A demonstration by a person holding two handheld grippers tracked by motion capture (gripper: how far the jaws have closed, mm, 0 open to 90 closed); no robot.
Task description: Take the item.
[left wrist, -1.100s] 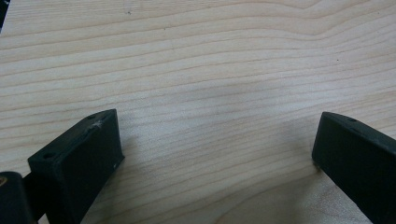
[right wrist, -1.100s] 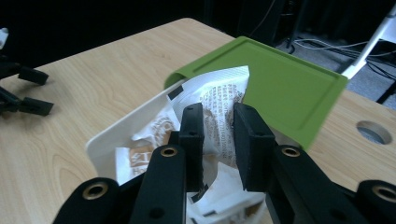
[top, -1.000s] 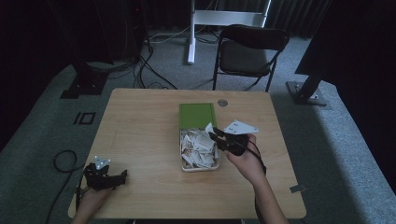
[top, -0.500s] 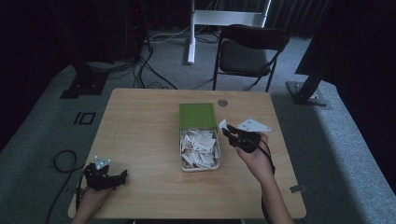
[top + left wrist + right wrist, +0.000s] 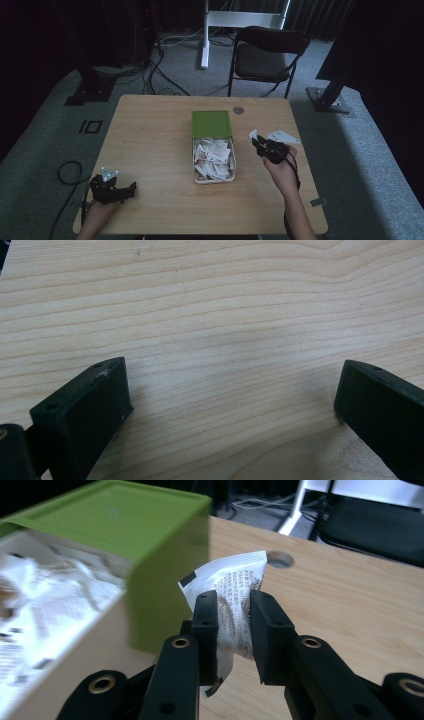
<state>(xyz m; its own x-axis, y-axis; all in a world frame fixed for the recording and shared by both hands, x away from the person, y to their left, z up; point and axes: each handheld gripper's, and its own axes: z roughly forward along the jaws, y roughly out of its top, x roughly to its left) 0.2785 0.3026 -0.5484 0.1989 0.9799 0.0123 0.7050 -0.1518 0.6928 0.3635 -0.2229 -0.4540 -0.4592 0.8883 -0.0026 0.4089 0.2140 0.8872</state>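
Observation:
A white box (image 5: 214, 179) full of small white sachets lies mid-table, its green lid (image 5: 212, 123) slid back over the far half. My right gripper (image 5: 257, 142) hovers just right of the box, shut on one white printed sachet (image 5: 233, 615) that stands pinched between its jaws. In the right gripper view the green lid (image 5: 130, 535) and the open box's sachets (image 5: 45, 605) sit to the left. My left gripper (image 5: 131, 188) rests near the table's front left corner, jaws wide apart over bare wood (image 5: 225, 340), holding nothing.
A round cable hole (image 5: 238, 110) sits in the wooden table (image 5: 150, 130) behind the lid. A black folding chair (image 5: 267, 60) and a white stand (image 5: 205, 35) are beyond the far edge. Cables lie on the floor at left.
My right gripper has lifted the sachet out of the box and carried it right, clear of the box's edge. The left gripper has stayed put.

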